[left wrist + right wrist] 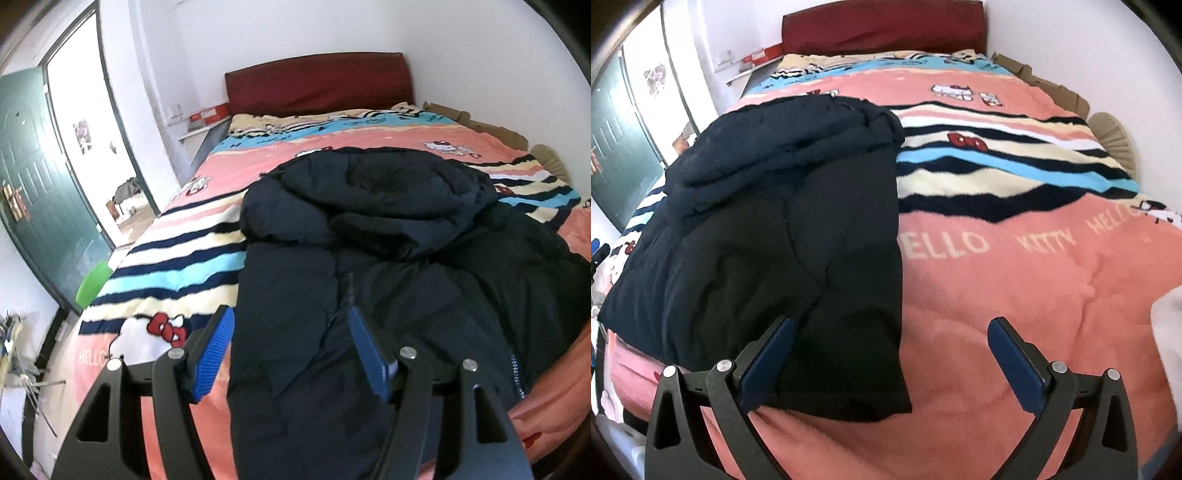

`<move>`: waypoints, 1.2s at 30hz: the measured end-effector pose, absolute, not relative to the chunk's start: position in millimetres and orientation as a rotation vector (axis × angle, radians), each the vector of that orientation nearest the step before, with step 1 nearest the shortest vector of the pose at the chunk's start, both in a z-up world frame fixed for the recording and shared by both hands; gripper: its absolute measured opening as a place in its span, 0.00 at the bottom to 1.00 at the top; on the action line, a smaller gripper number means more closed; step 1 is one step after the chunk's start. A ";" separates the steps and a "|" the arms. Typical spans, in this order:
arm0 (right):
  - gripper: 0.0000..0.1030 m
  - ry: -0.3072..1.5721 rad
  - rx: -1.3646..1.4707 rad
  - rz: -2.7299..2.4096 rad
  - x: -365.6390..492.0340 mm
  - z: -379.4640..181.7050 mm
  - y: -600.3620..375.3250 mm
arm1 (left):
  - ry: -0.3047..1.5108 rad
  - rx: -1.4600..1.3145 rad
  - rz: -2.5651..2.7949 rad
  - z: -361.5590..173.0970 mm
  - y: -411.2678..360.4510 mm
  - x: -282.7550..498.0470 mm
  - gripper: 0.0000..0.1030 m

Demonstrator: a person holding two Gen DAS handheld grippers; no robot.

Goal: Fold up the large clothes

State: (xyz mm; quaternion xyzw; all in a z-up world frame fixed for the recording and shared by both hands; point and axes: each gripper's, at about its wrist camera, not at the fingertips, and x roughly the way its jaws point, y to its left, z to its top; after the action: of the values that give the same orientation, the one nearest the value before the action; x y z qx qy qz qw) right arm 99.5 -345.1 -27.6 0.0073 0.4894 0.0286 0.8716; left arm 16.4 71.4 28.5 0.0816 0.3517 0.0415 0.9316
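A dark navy padded jacket lies partly folded on the bed, its hood bunched at the far end and a zipper showing near its right edge. My left gripper hovers open over the jacket's near left part, blue pads apart, with nothing pinched. In the right wrist view the jacket fills the left half, its right edge folded straight. My right gripper stands wide open above the jacket's near right corner; the left finger is over the fabric, the right finger over bare blanket.
The bed carries a pink, striped cartoon blanket and has a dark red headboard against the white wall. Cardboard pieces line the far right side. An open green door stands at the left. Something white lies at the right edge.
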 end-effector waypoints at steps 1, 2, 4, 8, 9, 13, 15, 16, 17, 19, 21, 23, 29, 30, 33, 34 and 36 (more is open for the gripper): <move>0.99 1.027 0.020 0.063 100.5 -29.1 -345.8 | 0.731 0.149 0.091 26.6 77.0 15.9 0.62; 0.99 1.033 0.028 0.068 100.0 -30.3 -346.5 | 0.740 0.134 0.096 24.9 82.3 15.3 0.62; 0.99 1.048 0.052 0.082 99.4 -33.4 -349.6 | 0.772 0.089 0.109 18.4 98.1 14.5 0.62; 0.99 1.080 0.123 0.117 100.4 -39.8 -355.3 | 0.849 -0.019 0.107 2.4 127.8 12.6 0.62; 0.99 1.086 0.139 0.124 100.8 -41.4 -356.7 | 0.867 -0.055 0.098 -1.9 136.2 11.4 0.62; 0.99 1.114 0.204 0.157 103.7 -49.2 -360.3 | 0.909 -0.201 0.058 -15.5 165.0 8.0 0.62; 0.99 1.124 0.212 0.165 105.4 -52.4 -359.4 | 0.917 -0.268 0.062 -22.2 181.0 5.7 0.62; 0.99 1.130 0.212 0.169 106.3 -54.4 -358.1 | 0.918 -0.284 0.067 -23.5 186.0 5.1 0.62; 0.99 1.134 0.213 0.174 107.0 -55.8 -357.2 | 0.921 -0.308 0.075 -25.9 193.5 3.6 0.62; 0.99 1.141 0.223 0.185 109.1 -59.2 -356.7 | 0.921 -0.344 0.082 -28.6 204.5 1.5 0.62; 0.99 1.146 0.231 0.189 111.0 -61.6 -357.3 | 0.921 -0.381 0.080 -31.1 213.0 1.2 0.62; 0.99 1.152 0.242 0.193 113.4 -64.7 -357.8 | 0.927 -0.460 0.041 -37.8 220.5 1.4 0.62; 0.99 1.171 0.251 0.209 120.5 -71.6 -355.2 | 0.964 -0.598 -0.095 -59.0 211.3 7.2 0.62; 0.99 1.176 0.256 0.216 121.9 -72.9 -355.0 | 0.968 -0.610 -0.107 -61.3 208.1 7.7 0.62; 0.99 1.197 0.281 0.245 127.0 -79.0 -353.9 | 0.977 -0.691 -0.140 -70.4 208.1 8.4 0.62; 0.99 1.203 0.287 0.254 127.9 -80.4 -353.1 | 0.980 -0.722 -0.146 -73.3 209.5 7.6 0.62; 1.00 1.213 0.304 0.282 128.8 -82.3 -350.8 | 0.992 -0.769 -0.176 -79.0 210.3 4.9 0.62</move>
State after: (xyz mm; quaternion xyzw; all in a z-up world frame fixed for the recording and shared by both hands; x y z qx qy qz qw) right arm 128.8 -350.8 -82.3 0.1420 0.5657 0.1314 0.8016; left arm 4.9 210.3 -79.0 -0.3594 0.4636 -0.0821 0.8057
